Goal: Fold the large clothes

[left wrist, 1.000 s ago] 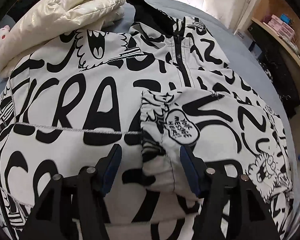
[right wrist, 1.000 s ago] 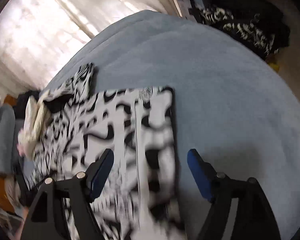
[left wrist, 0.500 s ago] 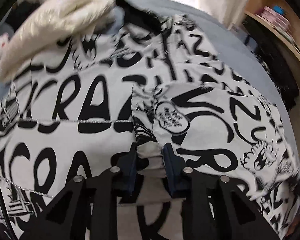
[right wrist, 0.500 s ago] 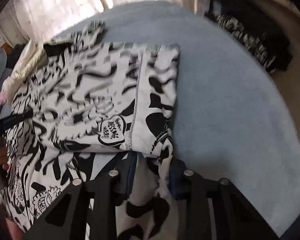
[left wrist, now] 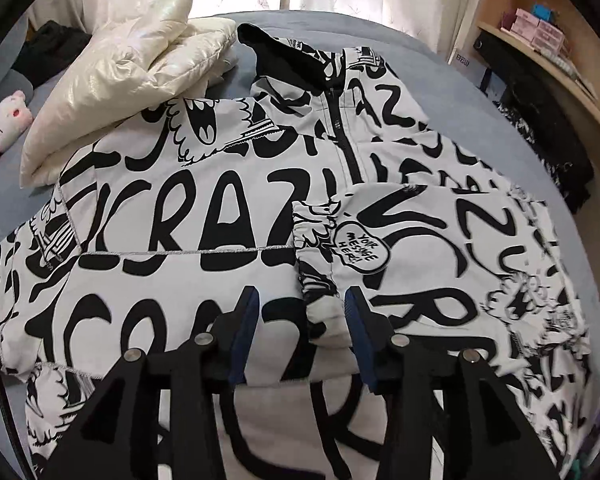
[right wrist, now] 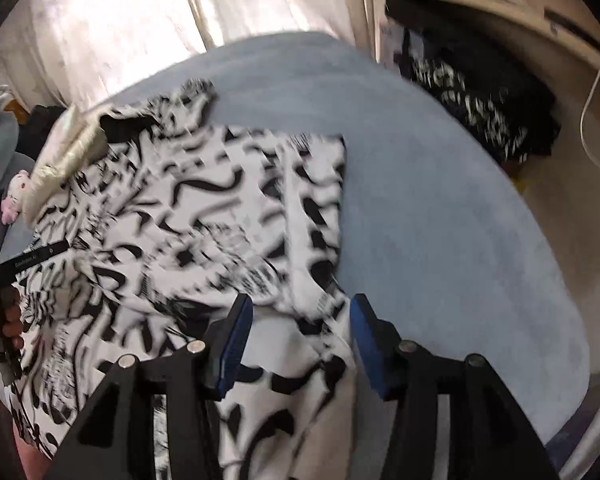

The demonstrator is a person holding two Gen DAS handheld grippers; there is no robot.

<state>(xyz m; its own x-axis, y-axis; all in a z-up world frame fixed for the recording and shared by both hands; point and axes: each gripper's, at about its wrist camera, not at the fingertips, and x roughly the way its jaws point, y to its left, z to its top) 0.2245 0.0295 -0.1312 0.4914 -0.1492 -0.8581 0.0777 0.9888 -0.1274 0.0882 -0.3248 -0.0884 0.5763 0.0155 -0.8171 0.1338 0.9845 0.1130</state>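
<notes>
A large white jacket (left wrist: pixel 204 216) with black graffiti lettering lies front up on a grey-blue bed (right wrist: pixel 440 220). One sleeve (left wrist: pixel 420 248) is folded across its chest. The sleeve's cuff (left wrist: pixel 324 304) ends between the blue pads of my left gripper (left wrist: pixel 302 320). Those jaws are opening and neither pad presses the cloth. In the right wrist view the jacket (right wrist: pixel 220 220) is blurred. My right gripper (right wrist: pixel 302 336) hovers over its near right edge, jaws opening, with loose fabric below the gap and nothing pinched.
A cream puffer garment (left wrist: pixel 112 80) lies against the jacket's far left shoulder, with a pink plush toy (left wrist: pixel 4 128) beside it. A wooden shelf (left wrist: pixel 540 52) and dark printed clothes (right wrist: pixel 480 112) stand off the bed's right side. A hand (right wrist: pixel 8 320) shows at the left edge.
Half a second ago both grippers were pinched shut on jacket fabric; now both have let go and stand apart. The left one has lifted slightly; the right view has swung across the jacket.
</notes>
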